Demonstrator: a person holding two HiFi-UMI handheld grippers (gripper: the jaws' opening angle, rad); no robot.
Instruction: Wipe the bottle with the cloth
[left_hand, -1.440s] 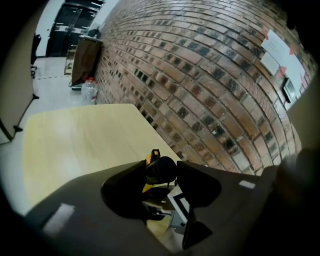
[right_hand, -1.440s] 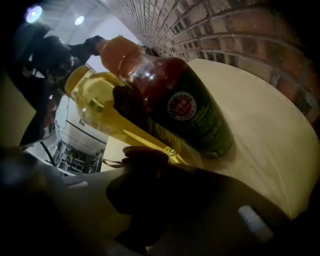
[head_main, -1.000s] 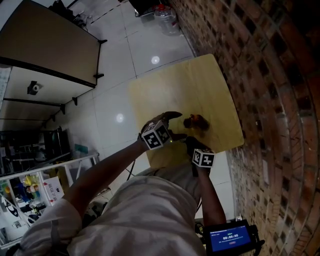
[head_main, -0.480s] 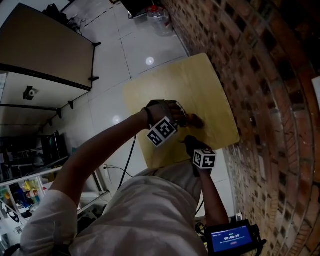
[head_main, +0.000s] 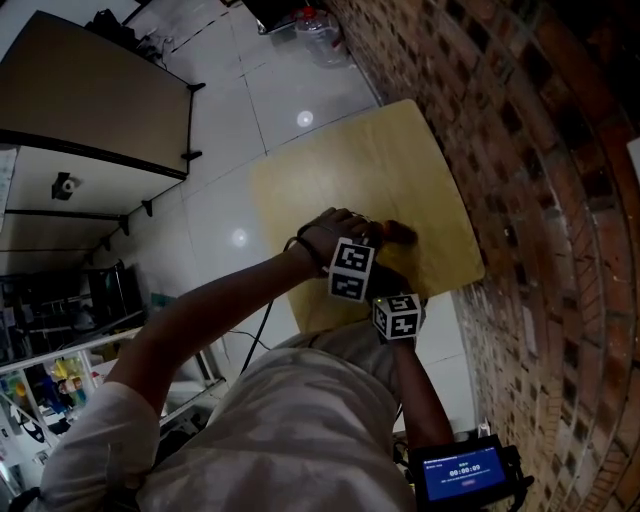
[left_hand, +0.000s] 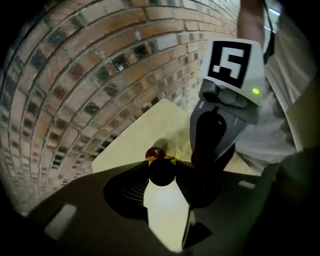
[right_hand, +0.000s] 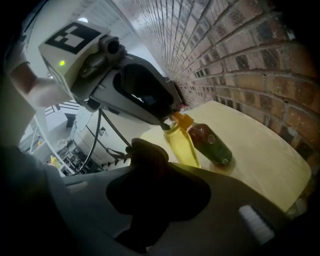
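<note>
The bottle (right_hand: 209, 142), dark red-brown with a green label and an orange neck, stands on the pale yellow table (right_hand: 265, 155), towards the side that runs along the brick wall (right_hand: 240, 60). The left gripper (left_hand: 161, 175) points steeply down over it. Its jaws have just been closing, and their tips now press from both sides on the dark round top of the bottle, which fills the gap between them. The right gripper (right_hand: 150, 165) hangs just beside the bottle on the person's side, apart from it, its jaws clamped on a dark bunched cloth (right_hand: 146, 152) that bulges out past their tips. In the head view the two grippers sit close together above the near part of the table.
</note>
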